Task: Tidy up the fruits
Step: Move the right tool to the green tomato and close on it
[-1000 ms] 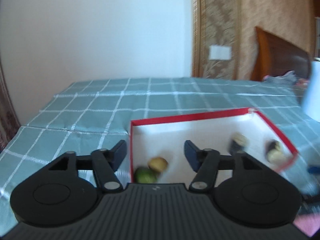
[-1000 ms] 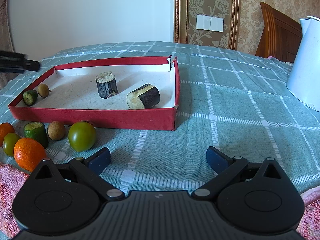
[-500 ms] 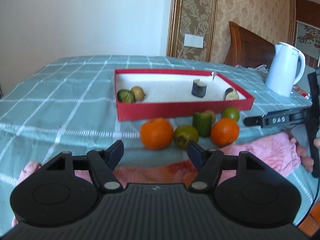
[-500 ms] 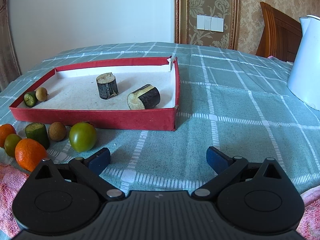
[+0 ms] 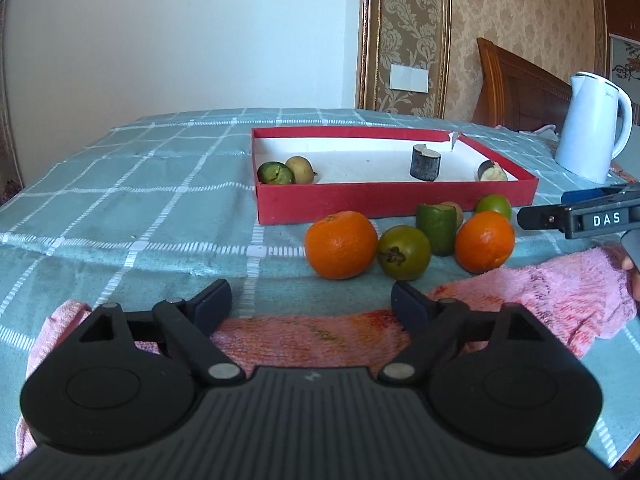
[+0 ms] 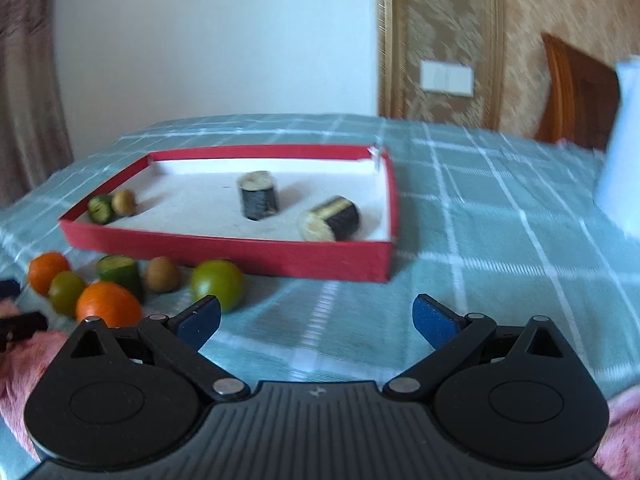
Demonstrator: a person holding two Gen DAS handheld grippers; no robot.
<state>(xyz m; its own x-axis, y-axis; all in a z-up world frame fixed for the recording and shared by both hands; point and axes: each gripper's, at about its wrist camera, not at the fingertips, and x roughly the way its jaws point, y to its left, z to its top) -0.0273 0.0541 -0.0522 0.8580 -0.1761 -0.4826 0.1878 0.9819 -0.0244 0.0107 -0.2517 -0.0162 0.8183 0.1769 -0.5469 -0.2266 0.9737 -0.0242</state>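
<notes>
Presently we list the left tongs (image 5: 311, 300), held low over the pink towel (image 5: 540, 284) at the near edge of the worktop (image 5: 120, 200), jaws apart and empty; they have just been opening wider, with nothing between them. Right tongs (image 6: 316, 318): likewise spread, nothing held, hovering over bare checked cloth in front of the red tray (image 6: 224, 246). Loose fruit, lined up between towel and tray front: near orange (image 5: 341, 245), straight ahead of the left tongs and a shade right of their centre line; brownish-green round fruit (image 5: 404, 253) touching or just beside it; green cut cylinder (image 5: 436, 229), upright, behind; second orange (image 5: 485, 242); small green fruit (image 5: 494, 207); a brown one, mostly hidden. Already in the tray: a green piece (image 5: 274, 173) and a brown fruit (image 5: 300, 168) in the left corner, two dark cut cylinders (image 5: 425, 162) toward the right. We judge the near orange the left hand's item: it lies dead ahead, nearer to those tongs than to the right pair, and being round has no long axis to align. From the right tongs the whole row lies off to the left, the green fruit (image 6: 218, 285) closest.
</notes>
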